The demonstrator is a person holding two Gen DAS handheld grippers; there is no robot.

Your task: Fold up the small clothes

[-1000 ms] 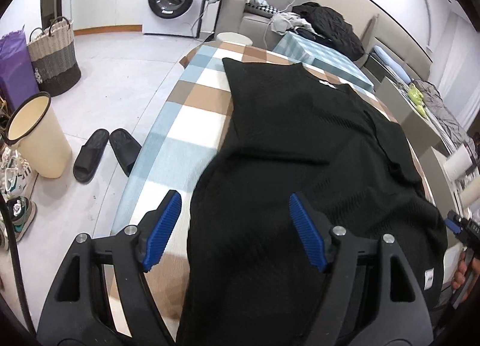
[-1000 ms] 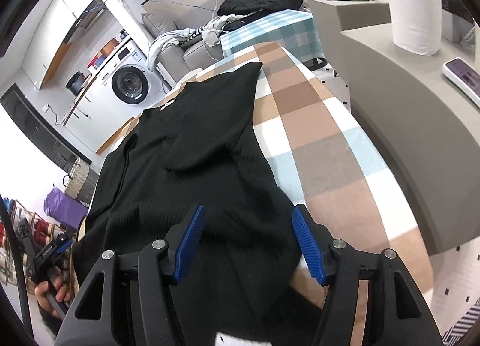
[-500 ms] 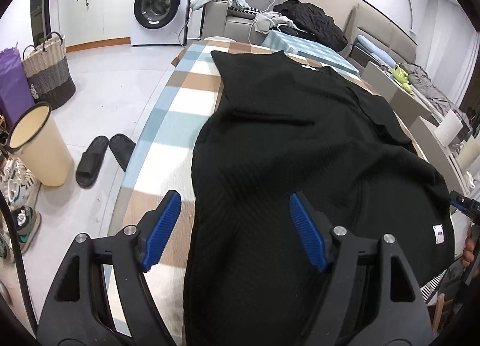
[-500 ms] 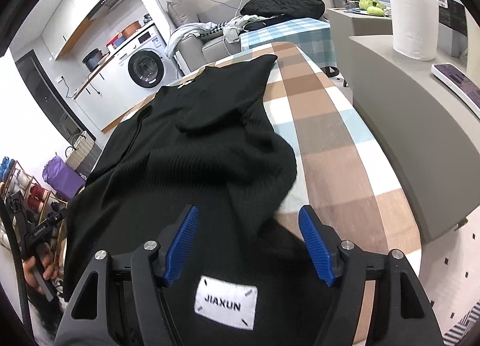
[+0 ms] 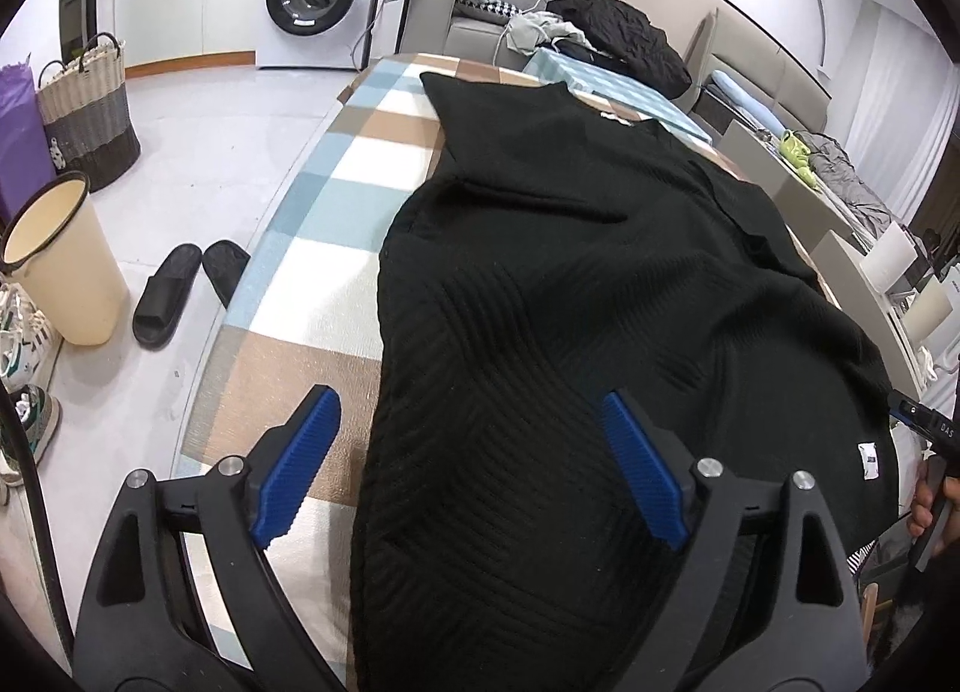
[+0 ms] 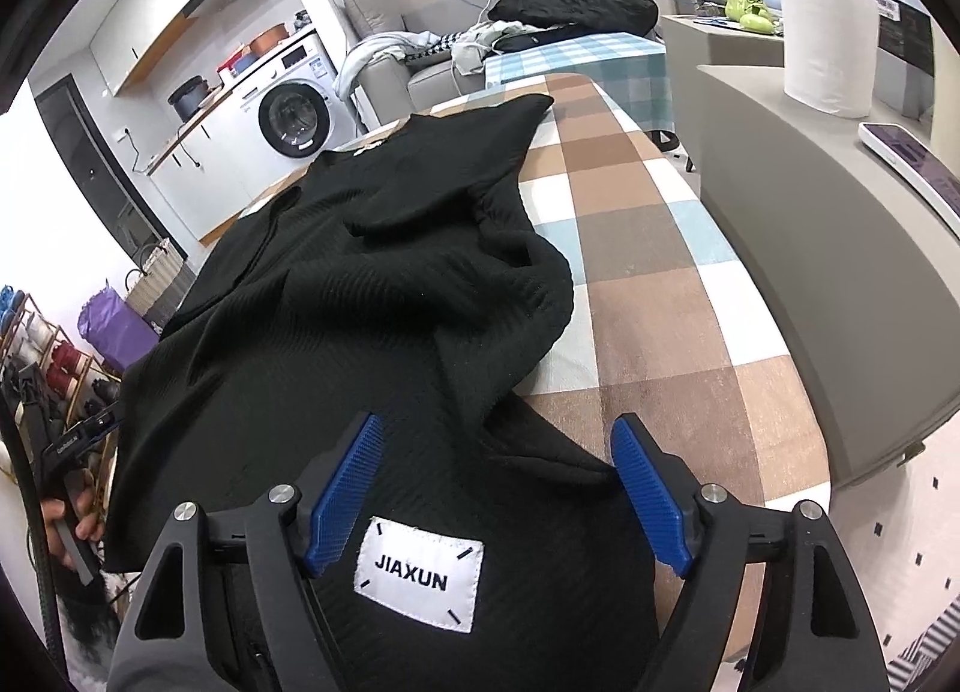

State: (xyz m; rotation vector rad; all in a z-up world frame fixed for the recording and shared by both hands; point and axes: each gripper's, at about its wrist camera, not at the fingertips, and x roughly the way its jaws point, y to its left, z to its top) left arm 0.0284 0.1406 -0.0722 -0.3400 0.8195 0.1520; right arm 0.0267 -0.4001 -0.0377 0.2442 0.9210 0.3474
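Left wrist view: the left claw (image 5: 471, 455) is spread wide and holds nothing, poised over the near left edge of the black shirt (image 5: 588, 284), which lies lengthwise on the checked counter (image 5: 336, 212). To fold well, I judge each claw should pinch a hem corner and draw the cloth taut before turning it over.

Right wrist view: the right claw (image 6: 495, 491) is likewise spread and empty, above the hem by the white label (image 6: 420, 578). The shirt's (image 6: 360, 296) right side is rumpled and wants smoothing. The nearest hem runs out of sight beneath both claws, so its corners cannot be made out.
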